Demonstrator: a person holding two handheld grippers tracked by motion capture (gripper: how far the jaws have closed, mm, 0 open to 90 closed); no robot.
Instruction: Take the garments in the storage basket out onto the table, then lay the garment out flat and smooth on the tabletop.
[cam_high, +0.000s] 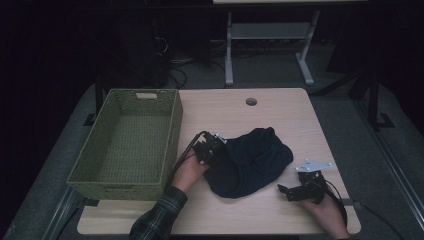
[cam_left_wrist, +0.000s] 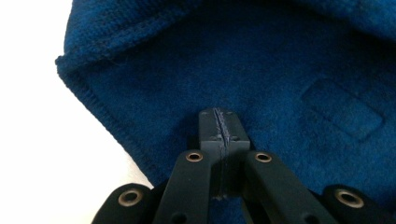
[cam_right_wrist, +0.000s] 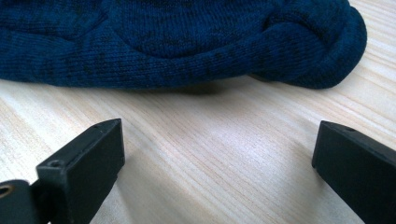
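Your left gripper (cam_left_wrist: 219, 133) is pressing its closed jaws onto the blue sweater (cam_left_wrist: 261, 70), seemingly pinching nothing; your right gripper (cam_right_wrist: 217, 154) is gaping wide beside the sweater, holding nothing.

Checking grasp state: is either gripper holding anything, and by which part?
Left gripper is shut against the blue knit garment near its left edge; an actual pinch cannot be told. Right gripper is open, holding nothing.

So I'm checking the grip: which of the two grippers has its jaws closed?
The left gripper, at the dark blue garment's basket-side edge: its jaws meet. The right gripper's stand wide apart over bare table.
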